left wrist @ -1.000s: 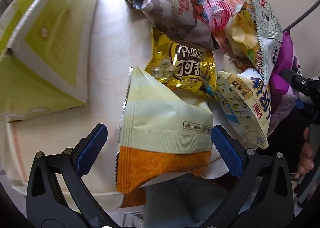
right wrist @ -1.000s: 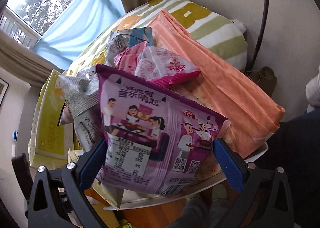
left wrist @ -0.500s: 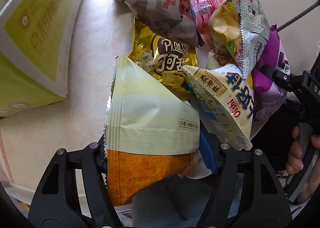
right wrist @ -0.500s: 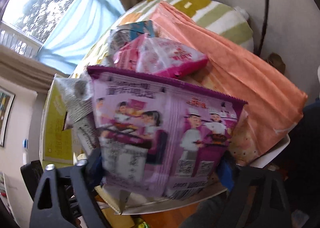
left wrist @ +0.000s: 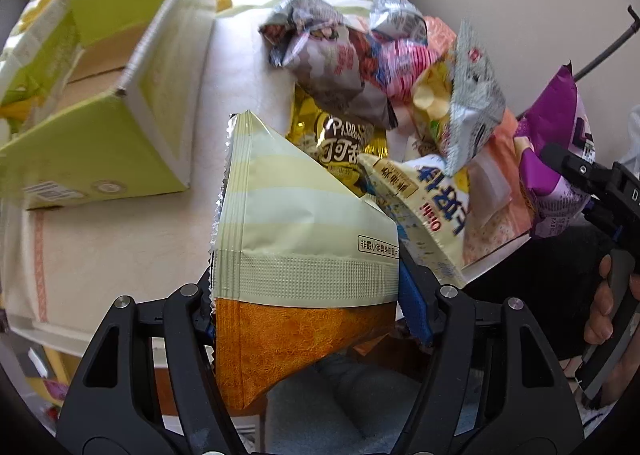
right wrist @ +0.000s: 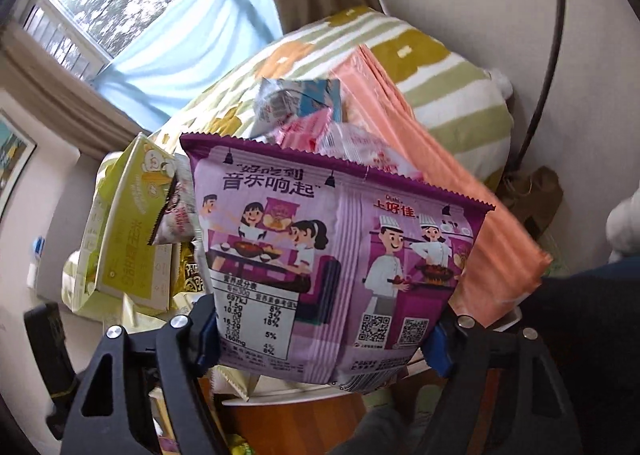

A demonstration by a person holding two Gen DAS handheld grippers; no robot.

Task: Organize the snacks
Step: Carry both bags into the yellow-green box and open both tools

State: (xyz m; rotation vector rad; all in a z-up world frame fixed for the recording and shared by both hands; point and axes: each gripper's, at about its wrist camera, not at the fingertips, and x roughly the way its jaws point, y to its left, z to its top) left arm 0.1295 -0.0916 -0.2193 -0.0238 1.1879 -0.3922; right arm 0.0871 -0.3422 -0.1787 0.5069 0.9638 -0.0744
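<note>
My left gripper is shut on a cream and orange snack bag, held by its lower edge above the white table. The right gripper has a purple snack bag between its blue pads, which press on the bag's sides while the jaws are closing. In the left wrist view that purple bag hangs at the right edge. Between the two lies a pile of snacks: a gold bag, a grey bag, a white and blue bag and a pink bag.
An open green cardboard box stands on the table's left side, also seen as the green box. An orange folded cloth lies under the pile. A striped cushion is behind. A person's hand grips the right handle.
Both grippers went from wide open to closed on their bags. Each bag has since been lifted off the pile, and the box's open top has come into the left view.
</note>
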